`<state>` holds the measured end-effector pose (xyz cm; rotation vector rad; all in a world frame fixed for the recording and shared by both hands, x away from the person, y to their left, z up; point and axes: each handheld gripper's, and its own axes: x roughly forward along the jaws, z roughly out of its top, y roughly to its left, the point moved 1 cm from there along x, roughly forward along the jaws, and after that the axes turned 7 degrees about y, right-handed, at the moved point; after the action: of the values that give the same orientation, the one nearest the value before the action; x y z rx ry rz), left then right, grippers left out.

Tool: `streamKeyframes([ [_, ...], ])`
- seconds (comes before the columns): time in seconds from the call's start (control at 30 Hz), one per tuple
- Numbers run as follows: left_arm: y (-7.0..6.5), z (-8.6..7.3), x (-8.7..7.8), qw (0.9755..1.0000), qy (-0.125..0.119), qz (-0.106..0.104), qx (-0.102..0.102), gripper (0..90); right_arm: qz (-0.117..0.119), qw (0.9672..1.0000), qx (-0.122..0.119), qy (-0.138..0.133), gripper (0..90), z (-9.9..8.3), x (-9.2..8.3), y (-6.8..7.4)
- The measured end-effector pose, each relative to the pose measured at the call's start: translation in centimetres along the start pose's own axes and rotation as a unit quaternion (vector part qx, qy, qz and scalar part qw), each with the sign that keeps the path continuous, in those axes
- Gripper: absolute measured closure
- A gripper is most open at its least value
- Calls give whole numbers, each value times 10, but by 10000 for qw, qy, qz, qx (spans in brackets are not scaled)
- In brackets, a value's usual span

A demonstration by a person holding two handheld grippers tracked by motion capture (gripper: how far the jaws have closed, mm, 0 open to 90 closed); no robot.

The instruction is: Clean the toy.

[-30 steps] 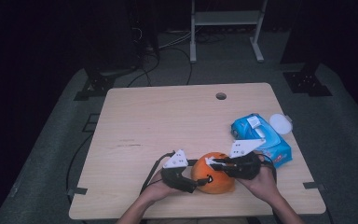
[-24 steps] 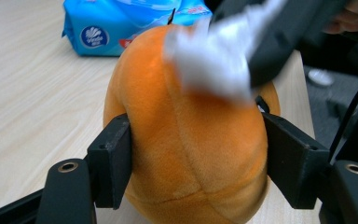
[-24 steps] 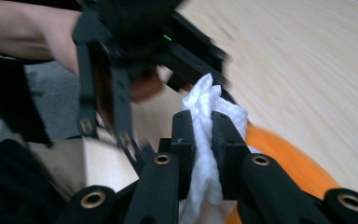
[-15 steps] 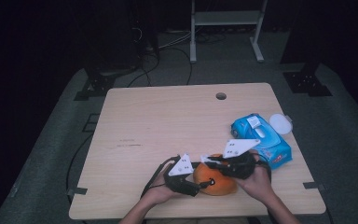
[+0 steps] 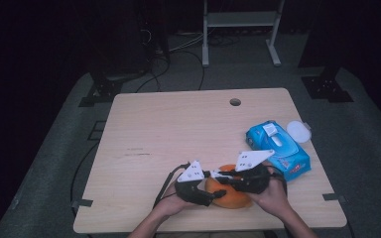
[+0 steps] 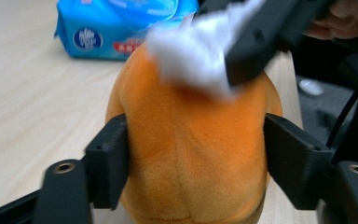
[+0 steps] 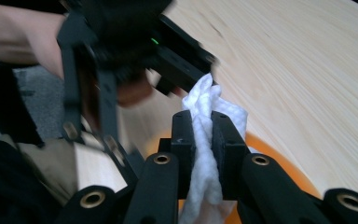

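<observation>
Fingers (image 6: 106, 161) squeeze round orange plush toy (image 6: 191, 154); others pinch crumpled white wipe (image 7: 205, 140).

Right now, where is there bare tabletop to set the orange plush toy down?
The whole left half of the table is bare, and so is the far strip between the cable hole and the left edge. It is crowded near the right edge: blue wipes pack, white lid, both hands.
</observation>
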<state>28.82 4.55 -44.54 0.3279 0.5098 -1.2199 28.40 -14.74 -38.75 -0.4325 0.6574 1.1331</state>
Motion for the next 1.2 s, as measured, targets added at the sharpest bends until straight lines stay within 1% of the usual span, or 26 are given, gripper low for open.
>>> streamKeyframes([
  [0.07, -6, 3, 0, 9993, 62, 116, 363, 325, 13, 9999, -118, 7, 803, 6, 4, 6],
  [0.1, -8, 4, 0, 9990, 83, 139, 422, 325, -49, 9998, -176, 30, 803, 8, 5, 7],
  [0.17, -7, 2, 0, 9988, 90, 148, 468, 326, -119, 9998, -134, 39, 804, 9, 1, 4],
  [0.2, -7, 1, 0, 9985, 131, 164, 506, 325, -204, 9997, -118, 50, 804, 8, -2, 1],
  [0.27, -6, -1, 0, 9987, 121, 124, 486, 324, -355, 9992, -27, 157, 803, 3, -9, -6],
  [0.33, -6, -2, -1, 9988, 117, 83, 475, 316, -318, 9993, 75, 192, 803, -5, -17, -14],
  [0.4, -5, -3, -1, 9991, 99, -76, 394, 284, -150, 9996, 166, 194, 803, -13, -22, -19],
  [0.43, -4, -3, -1, 9993, 76, -197, 293, 257, -71, 9996, 173, 199, 803, -15, -23, -20],
  [0.47, -3, -2, -2, 9995, 61, -254, 154, 213, -35, 9996, 159, 250, 803, -17, -22, -19],
  [0.53, 1, 0, 0, 9990, 31, -365, -274, 121, 12, 9995, 90, 318, 803, -16, -17, -15],
  [0.57, 1, 1, 1, 9986, 58, -370, -385, 87, 65, 9994, 42, 347, 803, -15, -14, -13],
  [0.6, 1, 1, 3, 9985, 106, -333, -417, 69, 150, 9993, 12, 350, 803, -13, -11, -10],
  [0.63, 0, 1, 6, 9984, 194, -303, -430, 68, 174, 9991, -45, 375, 803, -11, -9, -6],
  [0.67, -1, 0, 7, 9985, 226, -275, -405, 93, 135, 9990, -103, 406, 802, -9, -6, -3],
  [0.73, -1, -1, 5, 9995, 161, -173, -193, 243, -1, 9988, -214, 442, 801, -6, -4, 0],
  [0.77, 0, 0, 2, 9998, 143, -136, -92, 312, -36, 9990, -173, 400, 801, -6, -5, 0],
  [0.8, -1, 2, 0, 9999, 94, -67, 65, 365, -12, 9995, -106, 291, 801, -5, -7, -1],
  [0.87, -2, 7, -5, 9989, -55, 131, 441, 413, -61, 9999, -51, 111, 802, -2, -12, -1],
  [0.93, -1, 12, -10, 9955, -197, 500, 784, 424, -196, 9998, -75, -73, 802, 1, -17, 0],
  [0.97, 0, 12, -11, 9930, -206, 645, 963, 423, -269, 9995, -78, -151, 801, 3, -19, 1],
  [1.0, 2, 10, -12, 9902, -135, 757, 1169, 422, -296, 9993, -61, -200, 801, 5, -18, 0],
  [1.03, 5, 7, -12, 9892, -66, 801, 1226, 415, -317, 9993, -48, -186, 800, 5, -17, -1],
  [1.07, 9, 2, -12, 9907, -70, 706, 1158, 403, -350, 9993, -49, -124, 801, 5, -14, -2],
  [1.1, 9, 2, -12, 9907, -70, 706, 1158, 393, -350, 9993, -49, -124, 801, 5, -14, -2],
  [1.13, 17, -7, -13, 9929, -129, 585, 1031, 384, -358, 9993, -4, -51, 802, 0, -10, -8],
  [1.2, 21, -10, -14, 9942, -196, 463, 950, 358, -354, 9993, 76, -49, 802, -4, -11, -13],
])
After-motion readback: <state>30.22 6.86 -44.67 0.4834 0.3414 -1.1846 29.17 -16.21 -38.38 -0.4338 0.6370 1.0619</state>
